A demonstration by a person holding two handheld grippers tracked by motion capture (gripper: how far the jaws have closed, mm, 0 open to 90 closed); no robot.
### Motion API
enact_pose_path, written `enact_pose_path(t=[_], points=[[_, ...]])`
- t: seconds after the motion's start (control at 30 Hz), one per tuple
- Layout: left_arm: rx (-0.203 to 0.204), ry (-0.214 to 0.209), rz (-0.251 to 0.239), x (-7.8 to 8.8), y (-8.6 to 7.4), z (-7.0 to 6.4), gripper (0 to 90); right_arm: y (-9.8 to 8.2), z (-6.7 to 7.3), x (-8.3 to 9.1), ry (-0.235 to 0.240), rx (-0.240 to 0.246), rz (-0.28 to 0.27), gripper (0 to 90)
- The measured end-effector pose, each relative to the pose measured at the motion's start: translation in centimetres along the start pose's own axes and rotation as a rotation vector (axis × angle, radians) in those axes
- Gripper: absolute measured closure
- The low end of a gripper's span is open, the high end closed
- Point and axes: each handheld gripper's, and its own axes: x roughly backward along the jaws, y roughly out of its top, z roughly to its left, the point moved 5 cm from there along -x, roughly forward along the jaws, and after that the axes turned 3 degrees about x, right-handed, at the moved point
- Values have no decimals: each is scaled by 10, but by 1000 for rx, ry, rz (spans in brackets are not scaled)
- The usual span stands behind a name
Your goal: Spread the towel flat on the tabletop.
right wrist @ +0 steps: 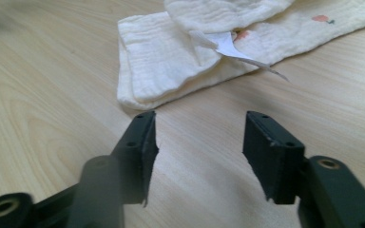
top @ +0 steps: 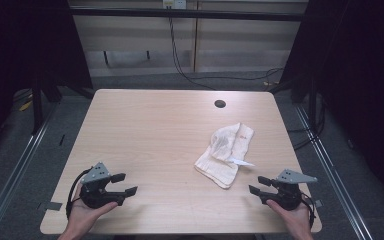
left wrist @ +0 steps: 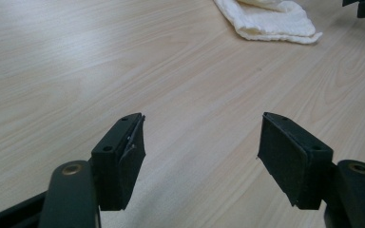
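Tabletop (top: 150, 130) first: pale wood, with a crumpled cream washcloth (top: 225, 152) lying right of centre. Right gripper (top: 261, 185), jaws spread and empty, sits nearest; it should take the near folded edge squarely. Left gripper (top: 124, 183) gapes empty. That white slip (right wrist: 228, 47) is perhaps a label.

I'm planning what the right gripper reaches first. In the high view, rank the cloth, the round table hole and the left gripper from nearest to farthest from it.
From the right gripper:
1. Cloth, just ahead, toward the table's middle.
2. Round table hole, beyond the cloth, near the far edge.
3. Left gripper, across the near edge.
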Motion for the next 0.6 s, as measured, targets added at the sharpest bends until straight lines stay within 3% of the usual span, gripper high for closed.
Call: enact_pose_path(t=[0.1,0.37,0.43,0.5,0.53,0.6], points=[[0,-3,4,-1,0,-1,323,0,2,-1,6,6,14,455],[10,-6,3,-2,1,1,325,2,-1,-2,4,2,-17,396],[13,0,6,-3,0,2,324,3,-1,-2,12,8,-19,449],[13,2,6,-3,1,3,324,5,1,0,36,6,-28,485],[19,2,3,-3,1,4,323,7,3,1,75,1,-11,523],[23,4,4,-3,0,4,322,9,6,3,82,-11,-2,508]])
